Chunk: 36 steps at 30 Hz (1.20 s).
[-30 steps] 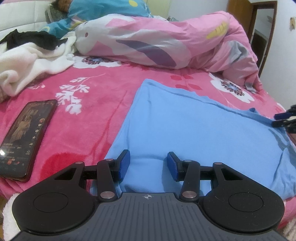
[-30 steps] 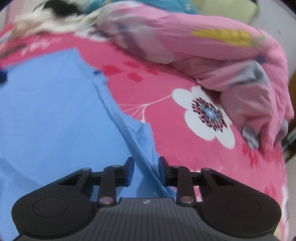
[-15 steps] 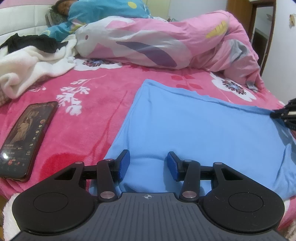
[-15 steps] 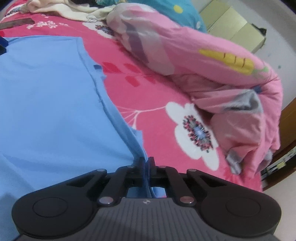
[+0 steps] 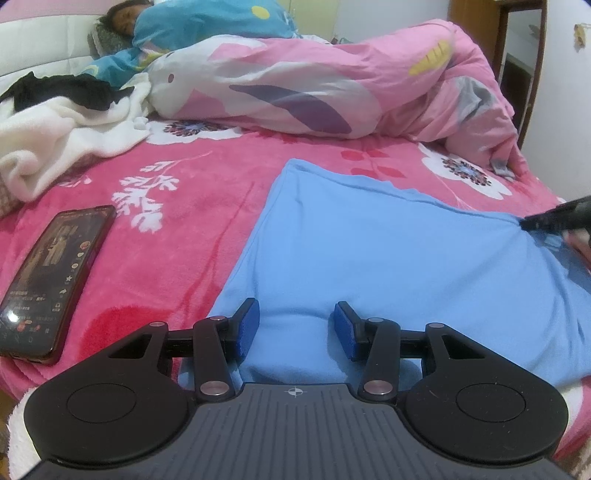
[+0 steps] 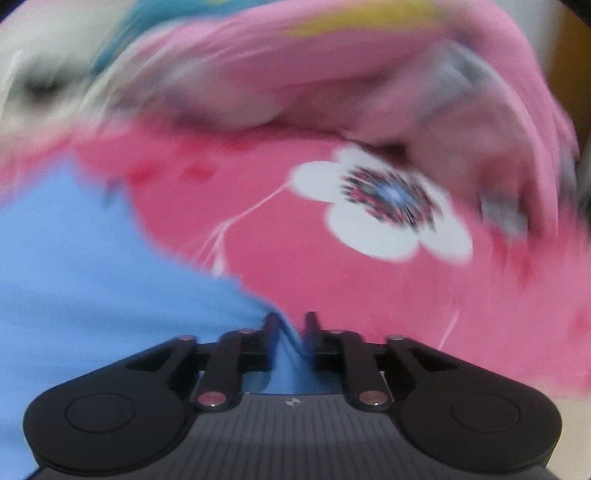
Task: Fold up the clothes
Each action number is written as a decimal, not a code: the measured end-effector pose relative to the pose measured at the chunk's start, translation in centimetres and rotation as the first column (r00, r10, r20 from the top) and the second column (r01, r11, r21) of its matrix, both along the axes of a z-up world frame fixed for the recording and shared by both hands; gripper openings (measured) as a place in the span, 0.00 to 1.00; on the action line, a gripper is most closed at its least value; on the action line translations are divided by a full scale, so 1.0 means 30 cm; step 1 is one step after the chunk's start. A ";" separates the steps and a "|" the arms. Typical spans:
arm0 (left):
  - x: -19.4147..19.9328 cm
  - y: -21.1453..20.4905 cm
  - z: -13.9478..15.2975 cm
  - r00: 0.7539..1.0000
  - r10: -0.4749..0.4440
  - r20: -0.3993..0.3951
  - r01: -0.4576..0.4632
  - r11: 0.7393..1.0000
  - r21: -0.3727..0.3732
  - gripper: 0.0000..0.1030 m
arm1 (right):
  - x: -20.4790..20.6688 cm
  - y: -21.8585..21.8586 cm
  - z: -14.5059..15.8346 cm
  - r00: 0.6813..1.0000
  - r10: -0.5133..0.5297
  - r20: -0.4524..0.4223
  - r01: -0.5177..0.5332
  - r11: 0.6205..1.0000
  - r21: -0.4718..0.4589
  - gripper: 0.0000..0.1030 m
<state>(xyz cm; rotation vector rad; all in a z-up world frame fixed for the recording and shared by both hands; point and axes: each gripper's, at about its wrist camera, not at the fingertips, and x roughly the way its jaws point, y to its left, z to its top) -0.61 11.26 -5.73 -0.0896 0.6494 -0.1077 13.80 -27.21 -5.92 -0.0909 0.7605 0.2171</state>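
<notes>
A light blue garment (image 5: pixel 388 258) lies flat on the pink floral bedspread (image 5: pixel 184 229). My left gripper (image 5: pixel 295 328) is open, its blue pads astride the garment's near edge. My right gripper (image 6: pixel 290 328) shows in its own blurred view with the jaws a little apart and a fold of the blue garment (image 6: pixel 92 277) between them. It also shows in the left wrist view (image 5: pixel 554 221) at the garment's far right corner, where the cloth is pulled up.
A black phone (image 5: pixel 55 277) lies on the bedspread at the left. A white blanket (image 5: pixel 55 140) with a dark cloth (image 5: pixel 62 92) is at the back left. A person (image 5: pixel 125 18) lies under a pink quilt (image 5: pixel 332 81) along the back.
My right gripper closed on the garment's right edge, has parted slightly now, and is moving fast, lifting the corner. My left gripper has stayed open at the near edge.
</notes>
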 end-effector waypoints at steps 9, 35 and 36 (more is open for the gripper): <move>0.003 0.001 0.003 1.000 -0.001 -0.004 0.001 1.000 -0.005 0.44 | -0.206 -0.296 0.248 0.935 -0.354 -0.003 0.318 0.837 0.444 0.27; -0.010 0.027 0.032 0.997 0.031 -0.063 -0.034 0.999 -0.043 0.45 | -0.860 -0.130 0.034 0.985 -0.170 -0.028 0.164 0.875 0.455 0.37; -0.009 0.025 0.031 0.997 0.032 -0.064 -0.035 0.999 -0.037 0.45 | -0.858 -0.121 0.034 0.993 -0.118 -0.026 0.117 0.891 0.438 0.35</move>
